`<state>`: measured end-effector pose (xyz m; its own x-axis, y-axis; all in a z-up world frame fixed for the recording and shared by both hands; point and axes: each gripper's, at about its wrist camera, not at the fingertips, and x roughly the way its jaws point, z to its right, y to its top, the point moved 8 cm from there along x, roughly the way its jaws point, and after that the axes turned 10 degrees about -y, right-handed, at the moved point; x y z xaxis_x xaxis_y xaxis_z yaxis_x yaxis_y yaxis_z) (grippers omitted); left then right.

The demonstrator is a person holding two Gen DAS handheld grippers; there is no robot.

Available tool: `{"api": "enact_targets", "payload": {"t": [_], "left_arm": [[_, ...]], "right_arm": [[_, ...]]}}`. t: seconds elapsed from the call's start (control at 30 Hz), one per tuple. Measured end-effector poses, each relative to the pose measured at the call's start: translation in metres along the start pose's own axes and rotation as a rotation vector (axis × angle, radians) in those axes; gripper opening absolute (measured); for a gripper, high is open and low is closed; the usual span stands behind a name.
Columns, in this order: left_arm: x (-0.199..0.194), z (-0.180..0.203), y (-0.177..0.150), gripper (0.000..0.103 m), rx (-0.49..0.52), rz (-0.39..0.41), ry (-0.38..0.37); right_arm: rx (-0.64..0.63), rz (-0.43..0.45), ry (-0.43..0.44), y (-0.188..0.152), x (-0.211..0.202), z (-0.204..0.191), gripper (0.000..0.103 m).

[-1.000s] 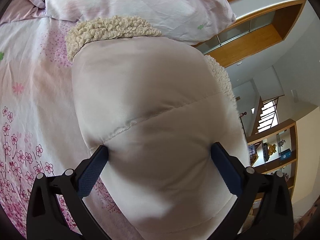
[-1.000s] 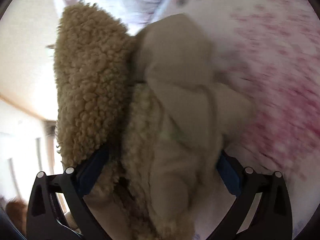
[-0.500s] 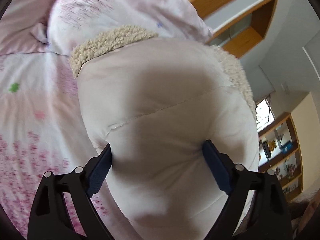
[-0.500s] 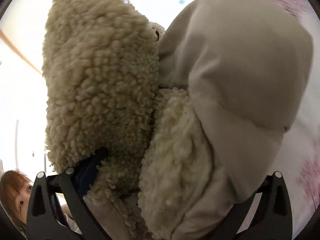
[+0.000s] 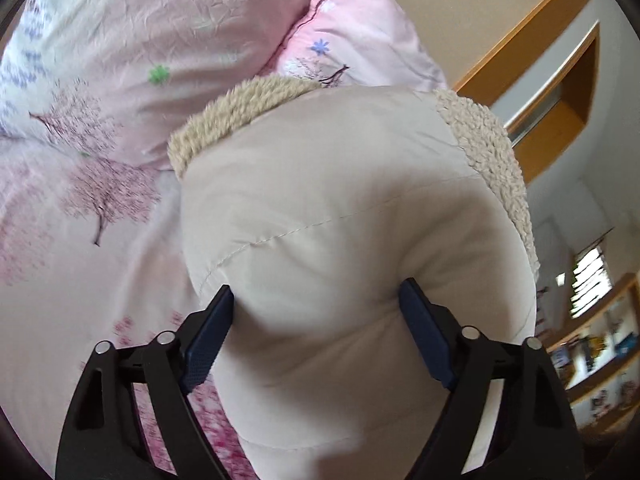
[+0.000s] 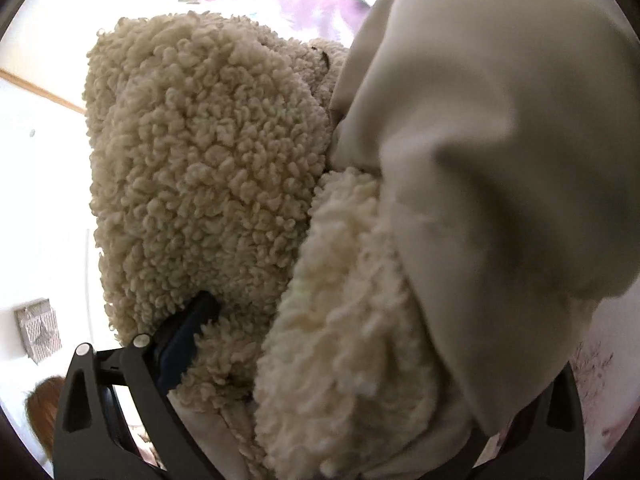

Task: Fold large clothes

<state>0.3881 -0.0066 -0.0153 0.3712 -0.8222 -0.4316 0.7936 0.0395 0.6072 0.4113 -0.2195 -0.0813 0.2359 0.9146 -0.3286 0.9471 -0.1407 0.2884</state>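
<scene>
While a fleece-lined jacket (image 5: pixel 340 240) is held above the bed (image 5: pixel 80 260), clamped in both the left hand-held gripper (image 5: pixel 316 320) and right hand-held gripper (image 6: pixel 340 360), laying it flat is judged next.

Bed sheet (image 5: pixel 80 264): pink, cherry-tree print
Pillows (image 5: pixel 168 40): two, pink floral, side by side
Shelves (image 5: pixel 600 364): wooden, far right, holding small items
</scene>
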Motion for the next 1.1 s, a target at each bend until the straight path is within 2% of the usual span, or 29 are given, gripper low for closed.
{"api": "enact_targets", "payload": {"t": [0.03, 0.1, 0.17, 0.27, 0.33, 0.4, 0.43, 0.5, 0.53, 0.6, 0.63, 0.7, 0.8, 0.87, 0.97, 1.1], "left_arm": [[0.008, 0.0, -0.001, 0.08, 0.011, -0.024, 0.031], [0.019, 0.005, -0.004, 0.081, 0.025, -0.042, 0.041], [0.025, 0.014, -0.007, 0.081, 0.069, -0.047, 0.062], [0.03, 0.025, -0.007, 0.081, 0.123, -0.034, 0.112], [0.037, 0.028, -0.008, 0.081, 0.146, -0.021, 0.142], [0.039, 0.033, -0.008, 0.081, 0.161, -0.011, 0.17], [0.042, 0.037, -0.009, 0.081, 0.174, -0.009, 0.19], [0.045, 0.043, -0.008, 0.081, 0.197, -0.009, 0.222], [0.047, 0.047, -0.009, 0.081, 0.213, -0.009, 0.242], [0.05, 0.053, -0.011, 0.081, 0.253, -0.008, 0.29], [0.052, 0.059, -0.012, 0.081, 0.283, -0.002, 0.321], [0.051, 0.063, -0.012, 0.081, 0.298, 0.012, 0.343], [0.039, 0.056, -0.011, 0.084, 0.242, 0.026, 0.317], [0.027, 0.05, -0.014, 0.085, 0.223, 0.044, 0.329], [0.006, 0.052, -0.024, 0.089, 0.259, 0.08, 0.393], [0.003, 0.062, -0.036, 0.093, 0.329, 0.086, 0.451]], "right_arm": [[0.008, 0.02, -0.06, -0.006, -0.01, 0.007, 0.101], [0.013, 0.084, -0.192, -0.013, -0.039, 0.021, 0.101], [0.021, 0.157, -0.275, -0.024, -0.071, 0.026, 0.101], [-0.026, 0.326, -0.47, -0.041, -0.131, 0.018, 0.101], [-0.11, 0.466, -0.621, -0.05, -0.167, -0.007, 0.101], [-0.253, 0.551, -0.724, -0.047, -0.164, -0.045, 0.101], [-0.323, 0.566, -0.747, -0.044, -0.16, -0.061, 0.101], [-0.48, 0.56, -0.79, -0.047, -0.129, -0.097, 0.101], [-0.531, 0.544, -0.809, -0.045, -0.099, -0.111, 0.101], [-0.611, 0.477, -0.854, -0.045, -0.053, -0.121, 0.095], [-0.631, 0.45, -0.881, -0.042, -0.03, -0.117, 0.085], [-0.616, 0.421, -0.949, -0.044, -0.017, -0.098, 0.083], [-0.528, 0.395, -0.871, -0.044, -0.02, -0.059, 0.083], [-0.519, 0.42, -0.86, -0.05, -0.008, -0.056, 0.083], [-0.481, 0.449, -0.797, -0.068, -0.016, -0.057, 0.083], [-0.437, 0.508, -0.729, -0.064, -0.022, -0.045, 0.083]]}}
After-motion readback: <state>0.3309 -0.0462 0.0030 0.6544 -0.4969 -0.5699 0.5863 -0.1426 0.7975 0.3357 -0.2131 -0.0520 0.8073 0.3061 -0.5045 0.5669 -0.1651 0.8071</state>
